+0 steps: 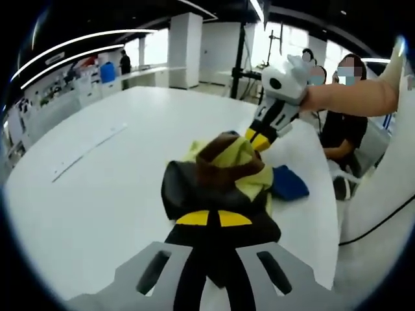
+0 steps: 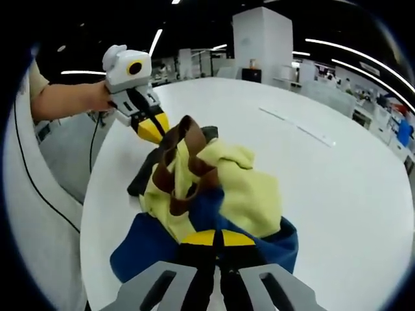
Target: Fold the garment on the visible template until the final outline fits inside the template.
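Observation:
A bunched garment (image 1: 224,170) of yellow, brown, black and blue cloth lies on the round white table (image 1: 97,194). My left gripper (image 1: 214,219) is shut on its dark end at the bottom of the left gripper view. My right gripper (image 1: 260,140) comes in from the right, held by a hand, with its yellow tips pinched on the yellow and brown cloth. In the right gripper view the garment (image 2: 220,184) is heaped in the middle. There the right gripper (image 2: 217,238) is shut on the blue edge, and the left gripper (image 2: 154,129) grips the far brown end.
A thin pale strip (image 1: 87,152) lies on the tabletop to the left of the garment, also seen as a strip (image 2: 298,126) beyond it. A seated person (image 1: 343,123) is at the table's far right edge. A black cable (image 2: 39,188) hangs beside the table.

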A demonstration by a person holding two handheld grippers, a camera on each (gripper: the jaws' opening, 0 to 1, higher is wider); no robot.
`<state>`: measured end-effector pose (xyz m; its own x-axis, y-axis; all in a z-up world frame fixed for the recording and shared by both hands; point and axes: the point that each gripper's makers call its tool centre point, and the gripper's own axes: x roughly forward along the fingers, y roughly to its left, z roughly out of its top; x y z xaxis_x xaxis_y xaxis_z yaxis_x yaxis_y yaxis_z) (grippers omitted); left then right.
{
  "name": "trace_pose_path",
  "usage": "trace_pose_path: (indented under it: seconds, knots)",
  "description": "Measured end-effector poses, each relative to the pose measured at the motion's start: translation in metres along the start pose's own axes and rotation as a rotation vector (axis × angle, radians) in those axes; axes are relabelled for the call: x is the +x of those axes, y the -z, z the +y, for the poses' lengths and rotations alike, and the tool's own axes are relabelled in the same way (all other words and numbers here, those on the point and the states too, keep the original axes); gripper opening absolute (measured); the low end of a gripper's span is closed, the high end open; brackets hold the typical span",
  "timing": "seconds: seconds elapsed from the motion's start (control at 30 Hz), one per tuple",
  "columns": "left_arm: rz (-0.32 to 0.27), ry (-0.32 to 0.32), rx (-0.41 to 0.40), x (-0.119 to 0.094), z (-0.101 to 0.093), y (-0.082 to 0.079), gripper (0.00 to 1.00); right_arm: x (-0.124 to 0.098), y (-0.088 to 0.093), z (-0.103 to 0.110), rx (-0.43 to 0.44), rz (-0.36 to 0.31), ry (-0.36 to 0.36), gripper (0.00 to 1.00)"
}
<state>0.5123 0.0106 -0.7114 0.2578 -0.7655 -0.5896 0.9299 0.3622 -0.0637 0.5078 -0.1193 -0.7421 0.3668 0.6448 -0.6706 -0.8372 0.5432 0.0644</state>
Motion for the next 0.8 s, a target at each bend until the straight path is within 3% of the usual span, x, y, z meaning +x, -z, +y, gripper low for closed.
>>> trace_pose_path:
  seconds: [0.47,0.57,0.8]
  knots:
    - [0.015,-0.013,0.040,-0.021,0.001,-0.015,0.00,-0.031,-0.009,-0.009,0.015,0.005,0.048,0.00]
    - [0.034,-0.030,0.078,-0.026,0.004,-0.020,0.00,-0.040,-0.011,-0.014,0.017,0.005,0.068,0.00]
    - [0.034,-0.077,0.079,-0.036,0.020,-0.029,0.00,-0.058,-0.019,-0.031,0.015,-0.014,0.122,0.00]
